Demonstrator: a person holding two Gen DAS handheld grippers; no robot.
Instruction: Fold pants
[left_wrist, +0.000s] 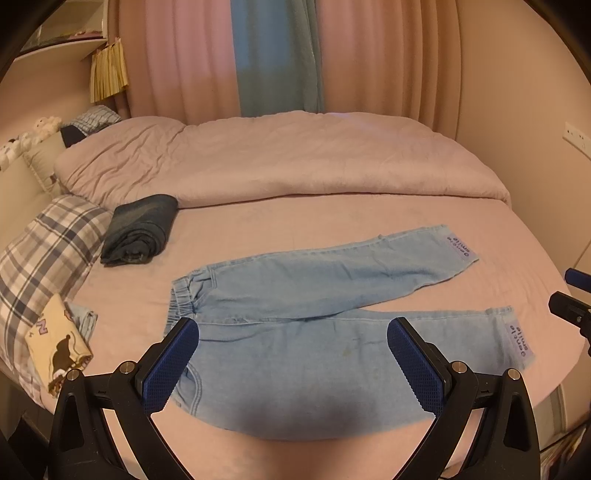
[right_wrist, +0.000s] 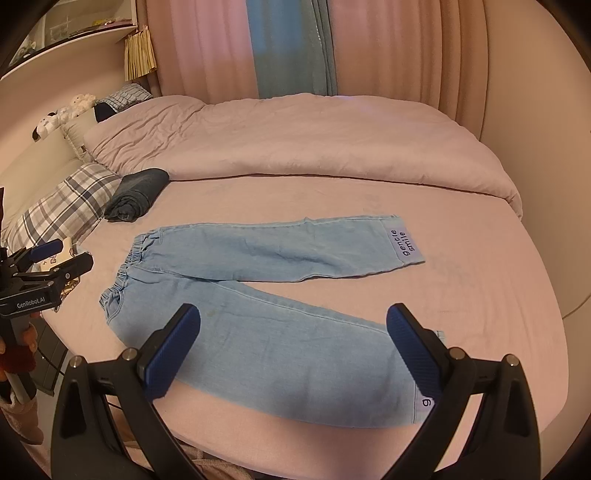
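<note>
Light blue denim pants (left_wrist: 295, 317) (right_wrist: 266, 306) lie flat on the pink bed sheet, elastic waistband to the left, both legs spread apart toward the right, each cuff with a "gentle smile" patch. My left gripper (left_wrist: 291, 362) hovers open above the near leg, close to the waist end, with nothing between its fingers. My right gripper (right_wrist: 291, 350) is open over the near leg toward its cuff, also empty. The left gripper (right_wrist: 59, 258) shows at the left edge of the right wrist view; the right gripper (left_wrist: 572, 299) peeks in at the right edge of the left wrist view.
A folded dark denim garment (left_wrist: 142, 229) (right_wrist: 138, 194) rests near a plaid pillow (left_wrist: 40, 258) (right_wrist: 62, 206). A printed cloth (left_wrist: 59, 343) lies at the left. A pink duvet (left_wrist: 280, 158) covers the far half of the bed. Curtains hang behind.
</note>
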